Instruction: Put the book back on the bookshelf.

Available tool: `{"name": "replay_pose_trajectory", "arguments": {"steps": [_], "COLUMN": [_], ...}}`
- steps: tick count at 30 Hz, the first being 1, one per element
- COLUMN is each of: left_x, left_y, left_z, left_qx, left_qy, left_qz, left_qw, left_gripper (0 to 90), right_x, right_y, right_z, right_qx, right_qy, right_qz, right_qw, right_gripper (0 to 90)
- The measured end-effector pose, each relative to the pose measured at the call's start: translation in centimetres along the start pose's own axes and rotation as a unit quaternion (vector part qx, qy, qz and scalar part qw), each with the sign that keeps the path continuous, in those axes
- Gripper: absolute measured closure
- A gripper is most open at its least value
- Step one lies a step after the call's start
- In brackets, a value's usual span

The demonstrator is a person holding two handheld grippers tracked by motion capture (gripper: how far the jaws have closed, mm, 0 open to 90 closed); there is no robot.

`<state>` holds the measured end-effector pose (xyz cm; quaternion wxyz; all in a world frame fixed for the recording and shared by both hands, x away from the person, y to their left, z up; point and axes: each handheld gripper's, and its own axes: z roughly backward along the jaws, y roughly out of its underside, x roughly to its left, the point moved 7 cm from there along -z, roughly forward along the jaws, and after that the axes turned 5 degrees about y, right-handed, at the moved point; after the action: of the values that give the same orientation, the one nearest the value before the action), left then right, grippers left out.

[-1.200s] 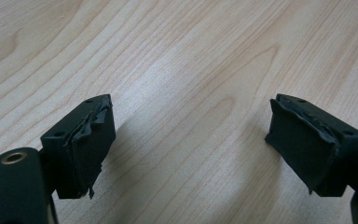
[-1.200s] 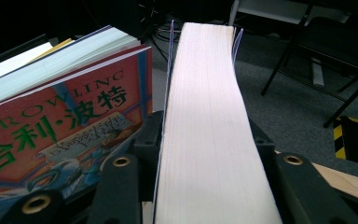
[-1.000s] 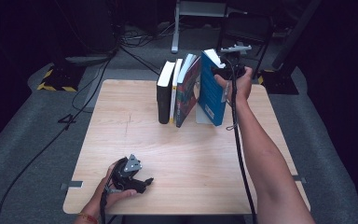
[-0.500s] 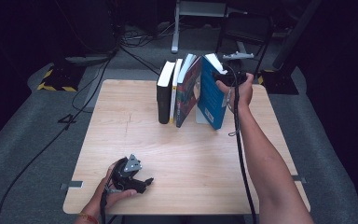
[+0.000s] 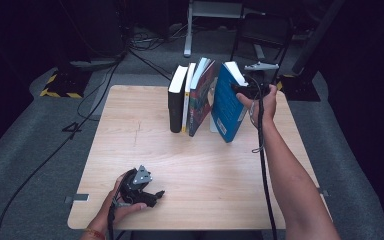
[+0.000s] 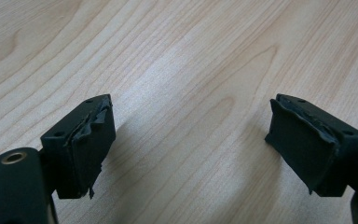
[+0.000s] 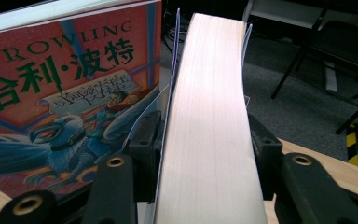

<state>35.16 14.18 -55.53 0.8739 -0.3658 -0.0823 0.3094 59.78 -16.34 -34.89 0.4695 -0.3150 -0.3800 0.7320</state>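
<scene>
At table's far edge: right tongs (image 7: 205, 154) pinching blue book (image 5: 228, 102) | left tongs (image 6: 191, 154) spread

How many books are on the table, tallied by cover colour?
Black book: 1
White book with yellow spine edge: 1
Red illustrated book: 1
Blue book, between the right gripper jaws: 1
Total: 4
</scene>
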Motion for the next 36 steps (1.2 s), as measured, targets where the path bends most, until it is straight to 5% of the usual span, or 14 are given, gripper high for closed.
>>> {"name": "replay_pose_trajectory", "arguments": {"steps": [6, 21, 36], "left_x": [0.0, 0.0, 0.0], "left_y": [0.0, 0.0, 0.0], "left_z": [0.0, 0.0, 0.0], "left_qx": [0.0, 0.0, 0.0], "left_qy": [0.0, 0.0, 0.0], "left_qz": [0.0, 0.0, 0.0], "left_qw": [1.0, 1.0, 1.0], "left_gripper": [14.7, 14.8, 14.8], "right_x": [-0.1, -0.1, -0.2], "right_y": [0.4, 1.1, 3.0], "right_z": [0.4, 2.1, 4.1], "right_qx": [0.007, 0.054, 0.062], "right_qy": [-0.001, -0.021, -0.044], "right_qz": [-0.008, 0.033, 0.063], "right_qw": [0.9999, 0.9978, 0.9951], "right_gripper": [53.9, 42.4, 36.9]}}
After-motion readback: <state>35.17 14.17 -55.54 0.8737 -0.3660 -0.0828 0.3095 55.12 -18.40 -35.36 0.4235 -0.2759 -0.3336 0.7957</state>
